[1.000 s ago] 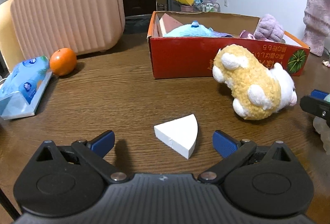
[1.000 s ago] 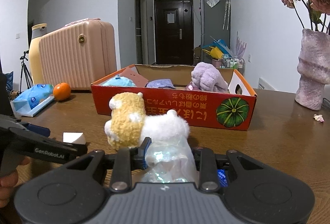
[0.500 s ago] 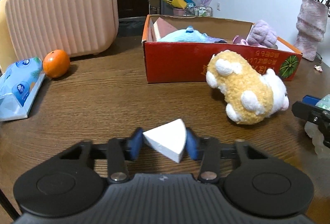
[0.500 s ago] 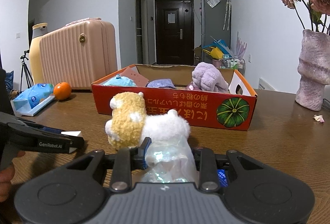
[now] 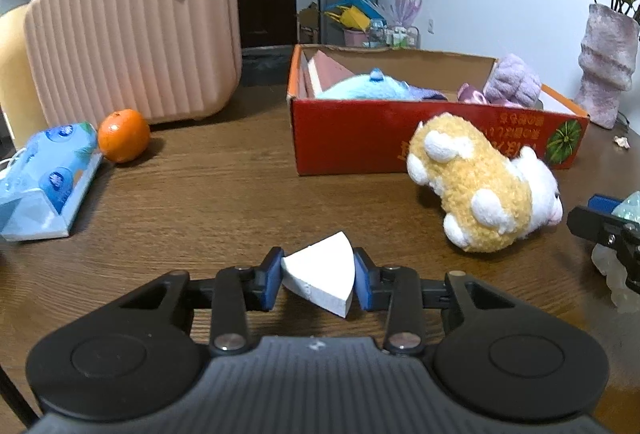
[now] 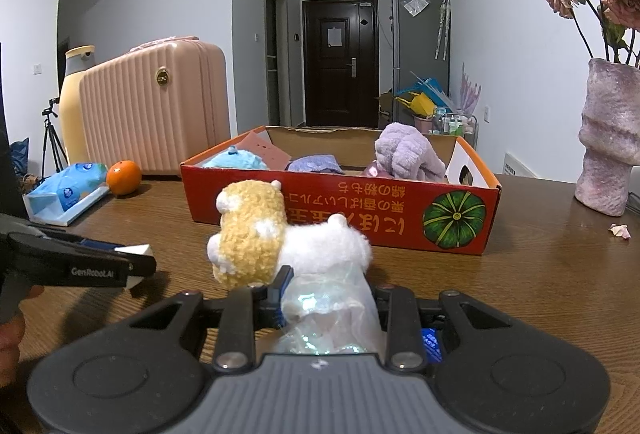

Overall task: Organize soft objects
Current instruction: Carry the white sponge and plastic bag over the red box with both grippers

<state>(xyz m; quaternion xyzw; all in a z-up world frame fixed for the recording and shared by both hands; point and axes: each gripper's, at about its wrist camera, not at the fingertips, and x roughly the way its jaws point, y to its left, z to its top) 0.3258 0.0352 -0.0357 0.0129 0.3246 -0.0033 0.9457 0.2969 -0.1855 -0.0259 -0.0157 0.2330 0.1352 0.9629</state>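
Note:
My left gripper (image 5: 319, 280) is shut on a white wedge-shaped sponge (image 5: 322, 276), its blue pads pressing both sides just above the wooden table (image 5: 208, 202). My right gripper (image 6: 328, 296) is shut on a translucent, iridescent soft object (image 6: 330, 310). A yellow and white plush toy (image 5: 480, 190) lies on the table in front of the red cardboard box (image 5: 360, 130). The box holds a light blue plush (image 5: 368, 88), a purple plush (image 5: 514, 80) and other soft items. From the right wrist view the left gripper (image 6: 134, 260) appears at the left with the white sponge (image 6: 140, 250) in it.
A pink ribbed suitcase (image 5: 132, 34) stands at the back left, with an orange (image 5: 123, 135) and a blue tissue pack (image 5: 44, 182) in front of it. A pinkish vase (image 6: 610, 138) with roses stands at the right. A person's hand (image 6: 12, 330) shows at the left edge.
My left gripper went from wide open around the white sponge to shut on it, and lifted it slightly. The right gripper stayed still with its soft object.

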